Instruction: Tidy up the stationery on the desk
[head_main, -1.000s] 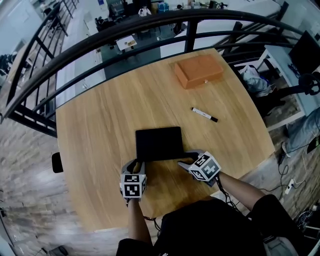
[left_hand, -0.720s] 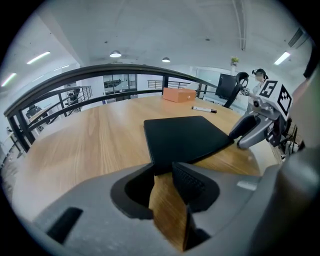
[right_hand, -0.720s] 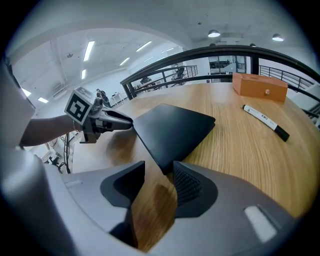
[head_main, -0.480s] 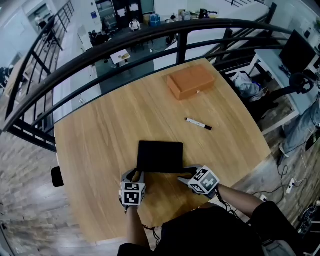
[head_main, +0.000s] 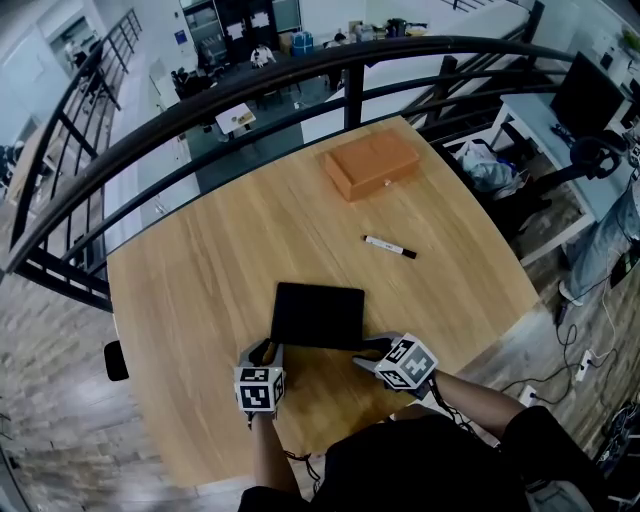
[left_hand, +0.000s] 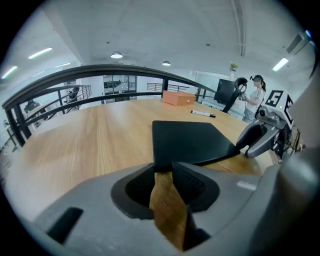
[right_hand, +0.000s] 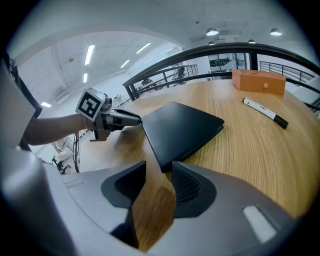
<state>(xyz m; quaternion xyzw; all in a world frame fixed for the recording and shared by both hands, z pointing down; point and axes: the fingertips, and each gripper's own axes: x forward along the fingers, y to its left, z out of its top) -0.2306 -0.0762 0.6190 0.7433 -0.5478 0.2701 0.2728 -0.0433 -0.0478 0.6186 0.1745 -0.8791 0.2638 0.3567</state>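
Observation:
A flat black notebook (head_main: 318, 315) lies near the front of the round wooden desk (head_main: 220, 260). My left gripper (head_main: 266, 352) is at its near left corner. In the left gripper view that corner (left_hand: 162, 162) sits pinched between the fingertips, and the near edge looks slightly raised. My right gripper (head_main: 372, 349) is at the near right corner. In the right gripper view that corner (right_hand: 162, 162) lies between jaws that have just been closing, with wood still showing beside it. A white marker with a black cap (head_main: 390, 247) lies mid-desk, right. An orange box (head_main: 370, 163) stands at the far edge.
A dark curved railing (head_main: 300, 65) runs behind the desk, with a drop to a lower floor beyond it. The desk's front edge is close under my hands. A person (left_hand: 257, 95) stands by a monitor off to the right.
My right gripper has edged in toward the notebook's near right corner and its jaws have narrowed. The left gripper has stayed at the near left corner. The head view has shifted slightly.

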